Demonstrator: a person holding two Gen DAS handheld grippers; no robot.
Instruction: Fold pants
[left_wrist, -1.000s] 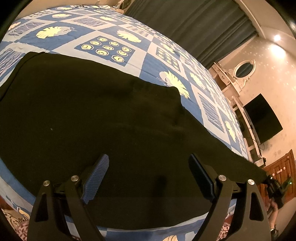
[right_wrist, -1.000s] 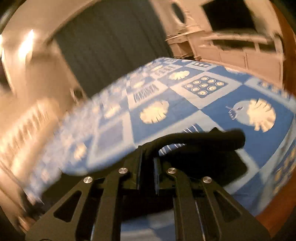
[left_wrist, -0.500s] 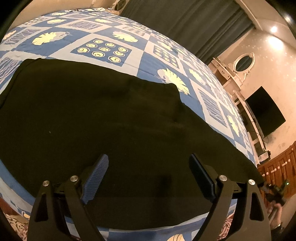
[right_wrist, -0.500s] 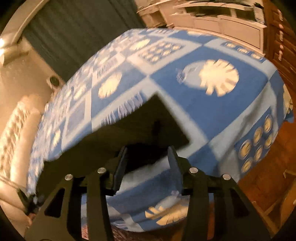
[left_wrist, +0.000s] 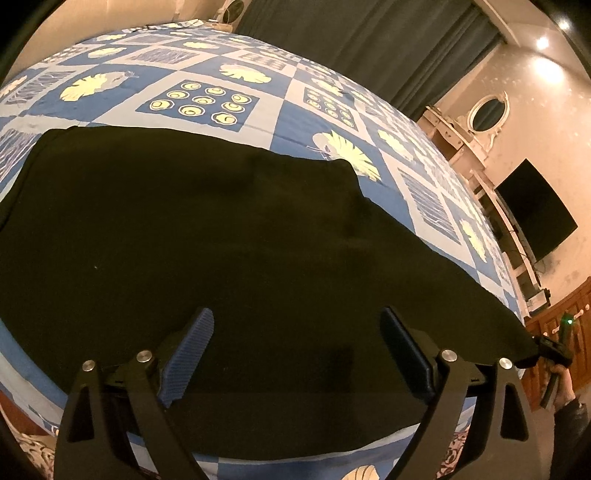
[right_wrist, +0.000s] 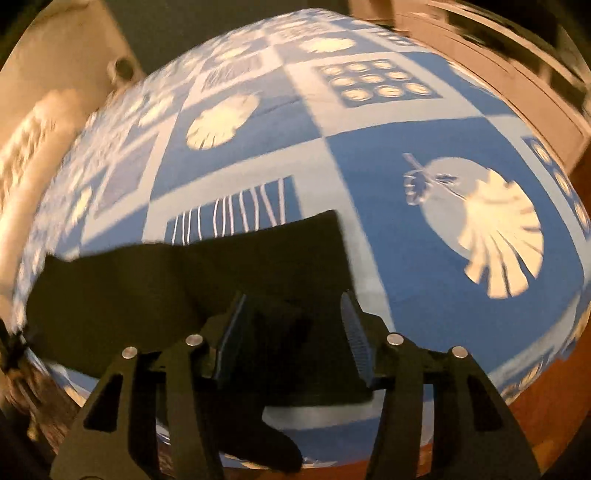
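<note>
A bed (left_wrist: 280, 107) with a blue patterned cover carries black pants (left_wrist: 221, 240) spread flat. The left gripper (left_wrist: 295, 347) hovers wide apart above them. The right gripper (right_wrist: 291, 325), half spread, straddles the pants' end without pinching.

Warm, dim indoor light tints both views amber. In the left wrist view two ceiling spots (left_wrist: 546, 55) glare on the wall at upper right, and the picture is sharp. The black pants (left_wrist: 221, 240) swallow detail, reading as a flat dark mass. The right wrist view is motion-blurred, most at its edges. Fisheye distortion bulges the bedspread (right_wrist: 369, 155) into a dome and blackens the corners.
</note>
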